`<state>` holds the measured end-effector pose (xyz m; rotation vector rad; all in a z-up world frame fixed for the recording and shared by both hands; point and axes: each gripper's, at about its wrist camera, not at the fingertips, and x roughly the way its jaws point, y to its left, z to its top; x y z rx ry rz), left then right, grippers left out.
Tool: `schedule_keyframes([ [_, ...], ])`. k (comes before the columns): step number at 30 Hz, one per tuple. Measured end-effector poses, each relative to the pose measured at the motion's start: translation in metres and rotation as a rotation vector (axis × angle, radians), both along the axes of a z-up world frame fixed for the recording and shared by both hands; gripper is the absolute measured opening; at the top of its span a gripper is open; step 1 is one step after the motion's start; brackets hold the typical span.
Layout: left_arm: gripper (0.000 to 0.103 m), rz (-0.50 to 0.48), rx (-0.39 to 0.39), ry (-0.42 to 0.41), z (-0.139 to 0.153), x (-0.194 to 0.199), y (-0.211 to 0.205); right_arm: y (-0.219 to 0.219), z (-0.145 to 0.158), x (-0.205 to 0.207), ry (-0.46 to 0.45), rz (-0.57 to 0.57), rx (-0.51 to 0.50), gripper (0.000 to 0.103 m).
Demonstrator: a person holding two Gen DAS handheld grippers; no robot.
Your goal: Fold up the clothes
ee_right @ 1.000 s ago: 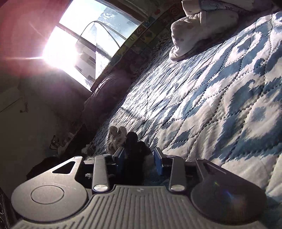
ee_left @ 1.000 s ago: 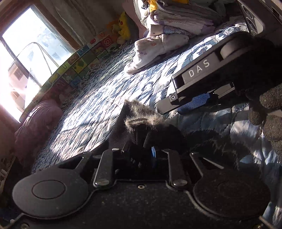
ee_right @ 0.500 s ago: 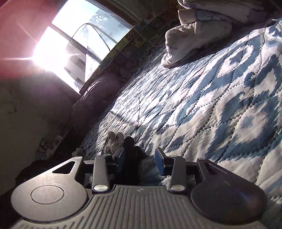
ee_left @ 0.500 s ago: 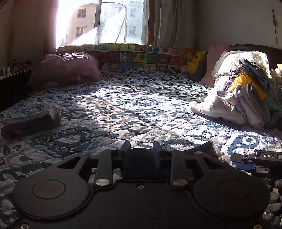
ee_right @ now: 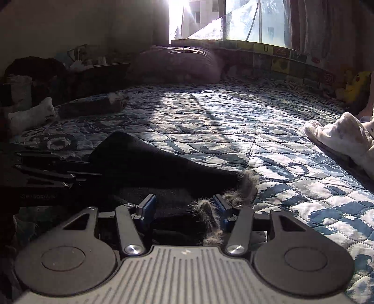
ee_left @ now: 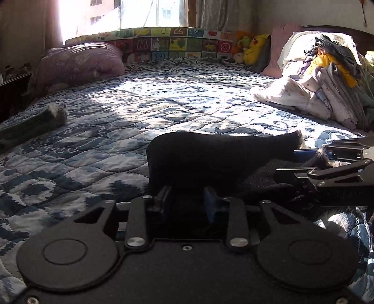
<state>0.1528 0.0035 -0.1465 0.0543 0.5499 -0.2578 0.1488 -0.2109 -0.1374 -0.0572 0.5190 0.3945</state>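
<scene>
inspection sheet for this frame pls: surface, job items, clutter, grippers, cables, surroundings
Surface: blue-and-white quilted bedspread, partly sunlit.
Job's things: black fur-trimmed garment lying across the near bedspread between both grippers; clothes pile at far right; dark rolled garment at far left.
Clutter: yellow plush toy, purple pillow, white sock at the left edge.
Grippers: left gripper has black fabric between its fingers, closure unclear; right gripper open, jaws apart over the furry hem.
Cables: nothing seen.
Surroundings: bright window, alphabet play mat along the bed's far side, curtains.
</scene>
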Motion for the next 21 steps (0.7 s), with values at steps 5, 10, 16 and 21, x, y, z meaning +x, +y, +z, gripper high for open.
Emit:
schedule_keyframes([
  [5, 0.033, 0.002, -0.043, 0.011, -0.002, 0.005, 0.006, -0.008, 0.000, -0.017, -0.031, 0.006, 0.030, 0.052],
  [10, 0.033, 0.003, -0.058, 0.006, -0.003, 0.004, 0.008, -0.006, 0.008, -0.028, -0.032, -0.133, -0.039, 0.054],
  [16, 0.033, 0.004, -0.055, -0.002, -0.004, 0.004, 0.008, -0.005, 0.016, -0.038, -0.027, -0.314, -0.103, 0.058],
  [21, 0.033, 0.004, -0.072, -0.003, -0.004, 0.003, 0.010, 0.002, 0.018, -0.037, -0.006, -0.379, -0.147, 0.058],
])
